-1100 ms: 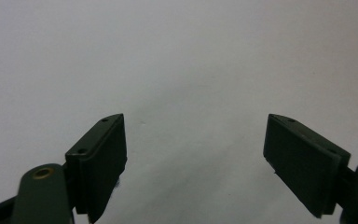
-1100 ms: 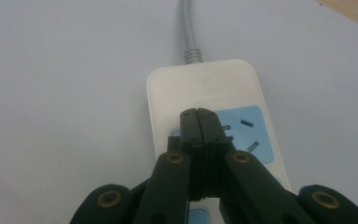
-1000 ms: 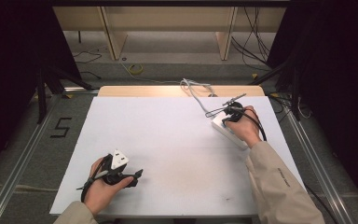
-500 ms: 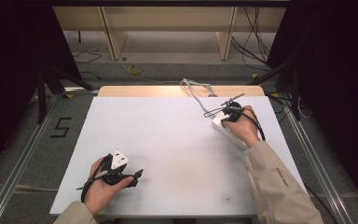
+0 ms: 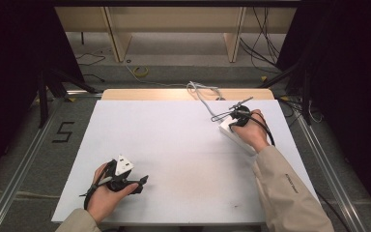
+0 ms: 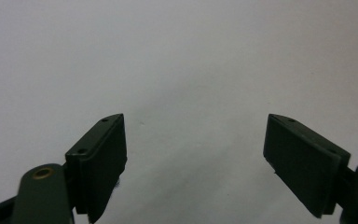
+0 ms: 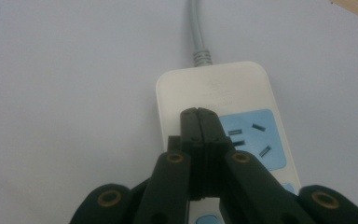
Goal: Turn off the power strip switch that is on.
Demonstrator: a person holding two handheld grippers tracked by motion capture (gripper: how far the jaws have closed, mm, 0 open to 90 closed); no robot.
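Observation:
A white power strip (image 7: 223, 88) with blue socket panels lies at the table's far right (image 5: 228, 132). Its grey cable (image 7: 196, 28) runs off toward the far edge (image 5: 200, 94). My right gripper (image 7: 199, 113) is shut with nothing between its jaws. Its tips are over the strip's white end, next to the first blue socket panel; whether they touch the strip I cannot tell. In the high view the right gripper (image 5: 232, 122) is at the strip's far end. My left gripper (image 6: 196, 123) is open and empty over bare tabletop, held low at the near left (image 5: 142, 182).
The white table (image 5: 174, 145) has a wooden strip (image 5: 145, 94) along its far edge. Beyond it are wooden shelf legs (image 5: 118, 43) and loose cables on the floor. Metal rails (image 5: 24, 159) run along both sides, and dark curtains flank the table.

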